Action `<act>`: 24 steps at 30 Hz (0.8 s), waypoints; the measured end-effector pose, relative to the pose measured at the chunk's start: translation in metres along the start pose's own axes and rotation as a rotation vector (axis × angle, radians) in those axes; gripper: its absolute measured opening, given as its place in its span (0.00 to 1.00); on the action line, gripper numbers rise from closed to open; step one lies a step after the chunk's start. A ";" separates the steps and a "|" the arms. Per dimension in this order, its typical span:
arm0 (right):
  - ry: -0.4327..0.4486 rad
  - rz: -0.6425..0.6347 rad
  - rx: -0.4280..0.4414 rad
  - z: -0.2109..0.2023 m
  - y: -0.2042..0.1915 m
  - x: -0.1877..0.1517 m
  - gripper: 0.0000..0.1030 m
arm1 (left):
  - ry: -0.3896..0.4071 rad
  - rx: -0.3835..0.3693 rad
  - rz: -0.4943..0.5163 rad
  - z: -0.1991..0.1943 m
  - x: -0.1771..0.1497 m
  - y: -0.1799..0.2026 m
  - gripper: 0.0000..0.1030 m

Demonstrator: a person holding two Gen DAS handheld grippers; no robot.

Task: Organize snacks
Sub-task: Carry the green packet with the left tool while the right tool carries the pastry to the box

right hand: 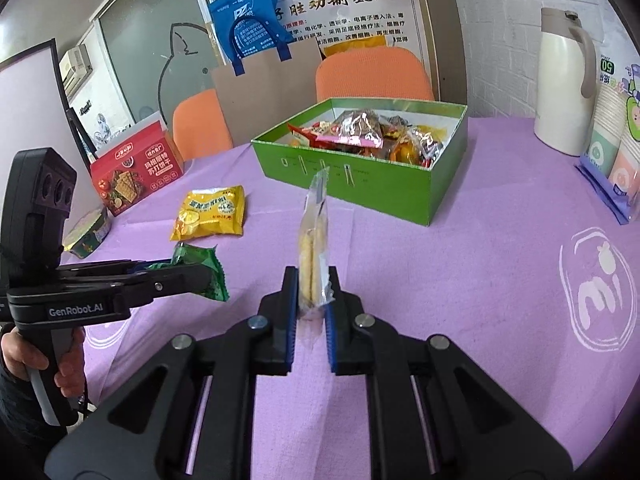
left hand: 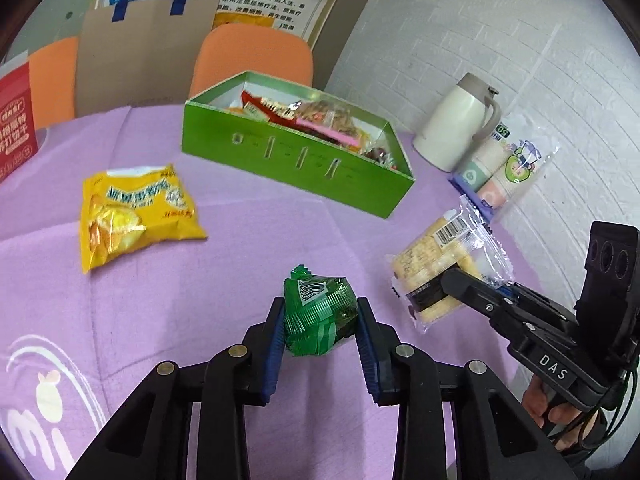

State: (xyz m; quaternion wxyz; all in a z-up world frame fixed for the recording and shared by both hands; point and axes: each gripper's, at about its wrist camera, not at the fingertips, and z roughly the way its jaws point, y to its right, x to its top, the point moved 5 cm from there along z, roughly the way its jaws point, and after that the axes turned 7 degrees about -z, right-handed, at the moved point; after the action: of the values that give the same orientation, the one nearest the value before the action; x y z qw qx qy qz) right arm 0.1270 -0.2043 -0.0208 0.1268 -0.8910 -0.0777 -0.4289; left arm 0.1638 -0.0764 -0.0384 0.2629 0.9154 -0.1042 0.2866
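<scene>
My left gripper (left hand: 320,312) is shut on a green wrapped snack (left hand: 318,314), held just above the purple tablecloth. From the right wrist view the same green snack (right hand: 200,266) sticks out of the left gripper (right hand: 192,276). My right gripper (right hand: 313,284) is shut on a clear packet of yellow crackers (right hand: 313,256), held upright on edge. In the left wrist view that cracker packet (left hand: 436,260) hangs at the right gripper (left hand: 448,280). A green box (left hand: 304,160) full of mixed snacks stands beyond both, open-topped. A yellow chip bag (left hand: 132,216) lies flat to the left.
A white thermos jug (left hand: 456,124) and a sleeve of paper cups (left hand: 504,168) stand at the right by the brick wall. A red cracker box (right hand: 132,168) and a round tin (right hand: 86,234) sit at the table's left. Orange chairs (right hand: 372,74) stand behind the table.
</scene>
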 end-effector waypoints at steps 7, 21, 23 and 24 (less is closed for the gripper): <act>0.083 -0.027 -0.026 -0.007 0.014 0.043 0.13 | 0.066 -0.001 0.059 -0.012 0.055 0.029 0.32; 0.121 -0.097 -0.230 0.050 0.073 0.116 0.13 | 0.110 0.042 0.019 0.039 0.174 0.026 0.32; 0.124 -0.121 -0.266 0.060 0.080 0.123 0.13 | 0.109 0.043 0.015 0.053 0.185 0.023 0.32; 0.123 -0.127 -0.276 0.065 0.083 0.125 0.13 | 0.104 0.042 0.011 0.060 0.189 0.021 0.32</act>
State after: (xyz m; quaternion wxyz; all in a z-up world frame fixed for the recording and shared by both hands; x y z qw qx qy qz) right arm 0.2735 -0.2605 0.0250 -0.0197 -0.8654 -0.0661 -0.4964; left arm 0.3387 -0.1341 0.0379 0.2470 0.9040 -0.0893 0.3373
